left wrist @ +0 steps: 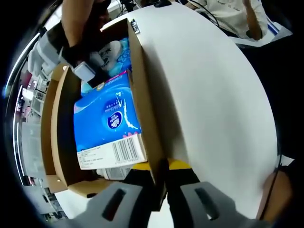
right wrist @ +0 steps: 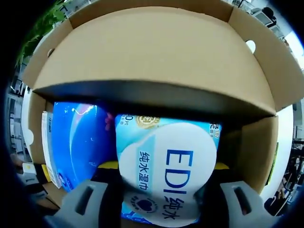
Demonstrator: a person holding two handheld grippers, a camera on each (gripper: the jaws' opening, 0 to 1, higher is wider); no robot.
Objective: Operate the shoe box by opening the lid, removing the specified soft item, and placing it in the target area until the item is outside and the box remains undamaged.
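Note:
The shoe box (left wrist: pixel 57 142) stands open, brown inside and white outside. My left gripper (left wrist: pixel 164 187) is shut on the edge of its raised lid (left wrist: pixel 204 95), one jaw on either side. Inside lie a blue tissue pack (left wrist: pixel 107 118) with a barcode and a pale blue wet wipes pack (left wrist: pixel 118 50). In the left gripper view the right gripper (left wrist: pixel 88 71) reaches into the box's far end, held by a person's arm. In the right gripper view the lid (right wrist: pixel 156 52) arches overhead. My right gripper (right wrist: pixel 164 190) is shut on the wipes pack (right wrist: pixel 166 171), beside the tissue pack (right wrist: pixel 78 137).
The box's side wall (right wrist: pixel 256 152) is close on the right of the wipes pack. A person in a white shirt (left wrist: pixel 232 14) is beyond the lid. Shelves and clutter (left wrist: pixel 28 95) lie past the box's left side.

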